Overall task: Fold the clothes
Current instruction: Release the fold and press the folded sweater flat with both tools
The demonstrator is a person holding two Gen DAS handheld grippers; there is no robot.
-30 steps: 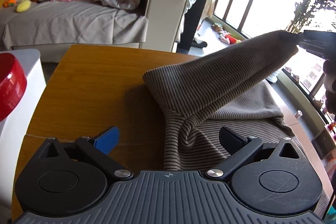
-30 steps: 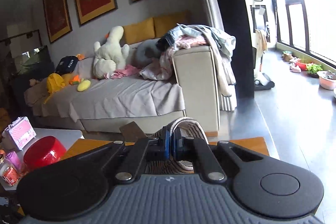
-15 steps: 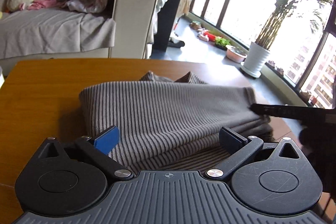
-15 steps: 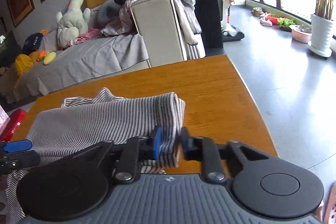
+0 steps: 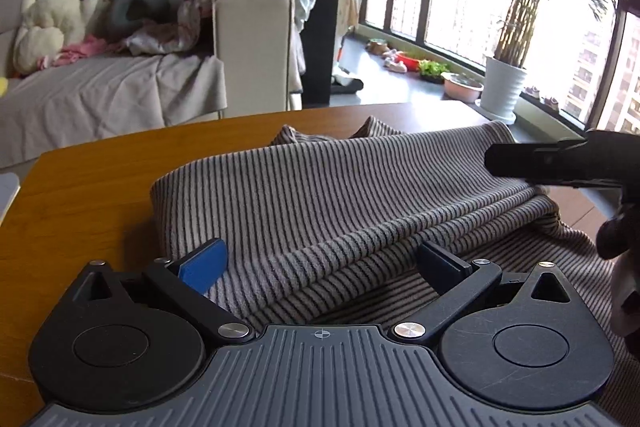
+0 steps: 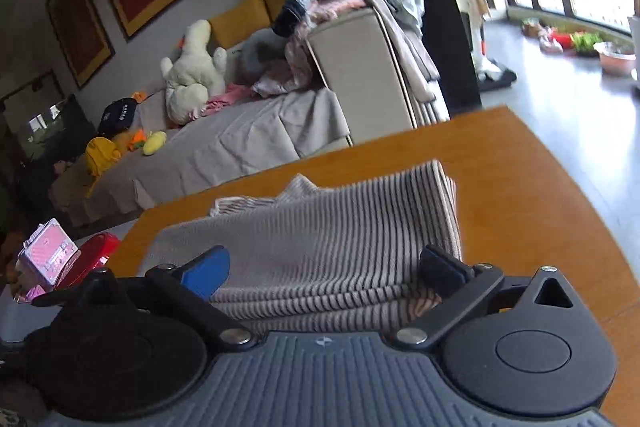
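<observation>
two claws in view, one in each of my hands, both with jaws spread wide and nothing pinched between them. my left claw (image 5: 322, 261) hovers low over the near edge of the striped garment (image 5: 340, 187); its blue-padded finger (image 5: 204, 265) sits at the left, the black one at the right, and cloth shows in the gap between them without being clamped. my right claw (image 6: 324, 267) is set the same way, fingers apart, looking along the garment's folded edge.

the striped garment lies folded on the wooden table (image 5: 88, 195), grey-brown with thin dark stripes. the upper layer is doubled over the lower one, with a rounded fold at the left and stacked edges running along the near side. a small bit of the lower layer pokes out at the far edge. in the right wrist view the garment (image 6: 340, 239) ends in a squared corner at the far right, bare table (image 6: 520, 187) beyond it.

in the left wrist view my right claw shows as a dark bar (image 5: 552, 163) at the right, over the garment's right end; whether it touches the cloth i cannot tell.

far beyond the table: a sofa (image 5: 120, 91) with a white plush toy (image 5: 52, 15) and a heap of clothes on its arm. a red bowl (image 6: 94, 253) and a pink case (image 6: 50, 257) stand left of the table.
</observation>
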